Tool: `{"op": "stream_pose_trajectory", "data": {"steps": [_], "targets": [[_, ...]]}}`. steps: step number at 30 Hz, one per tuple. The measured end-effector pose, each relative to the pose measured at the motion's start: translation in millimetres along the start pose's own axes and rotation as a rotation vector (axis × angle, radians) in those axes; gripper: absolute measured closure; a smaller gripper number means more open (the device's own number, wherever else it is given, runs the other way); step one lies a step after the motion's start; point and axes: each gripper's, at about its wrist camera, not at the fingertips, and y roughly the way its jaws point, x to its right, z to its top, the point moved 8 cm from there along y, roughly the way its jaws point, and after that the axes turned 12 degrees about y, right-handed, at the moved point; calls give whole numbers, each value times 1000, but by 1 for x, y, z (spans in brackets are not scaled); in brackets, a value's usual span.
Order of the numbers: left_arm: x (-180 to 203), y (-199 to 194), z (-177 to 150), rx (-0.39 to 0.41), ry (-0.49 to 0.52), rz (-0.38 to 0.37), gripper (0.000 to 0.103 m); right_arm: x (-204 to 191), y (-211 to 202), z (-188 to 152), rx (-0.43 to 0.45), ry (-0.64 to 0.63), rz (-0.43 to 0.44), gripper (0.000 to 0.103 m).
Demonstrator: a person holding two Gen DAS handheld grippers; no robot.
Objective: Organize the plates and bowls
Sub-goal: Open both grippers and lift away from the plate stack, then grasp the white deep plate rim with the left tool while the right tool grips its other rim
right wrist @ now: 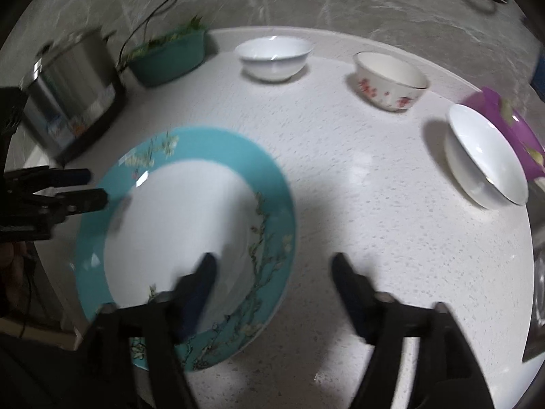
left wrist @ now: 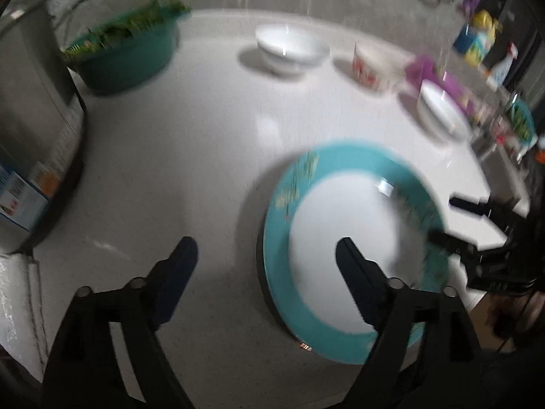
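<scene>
Teal-rimmed plate (right wrist: 190, 156) on white counter (right wrist: 374, 221)

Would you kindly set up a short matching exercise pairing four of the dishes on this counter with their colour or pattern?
Things:
1. plate
2. middle bowl
3. basin of greens
4. basin behind the right-hand white bowl

Descriptions:
A. purple
B. white with red flowers
C. teal rim with blossom branches, white centre
D. dark green

Pairs: 1-C, 2-B, 3-D, 4-A
</scene>
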Motion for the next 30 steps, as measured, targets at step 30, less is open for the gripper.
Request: {"op": "stream_pose_trajectory", "data": {"steps": [30], "targets": [[280,184,269,-70,120,-107,2,332,-39,110,122,696,268,16]]}}
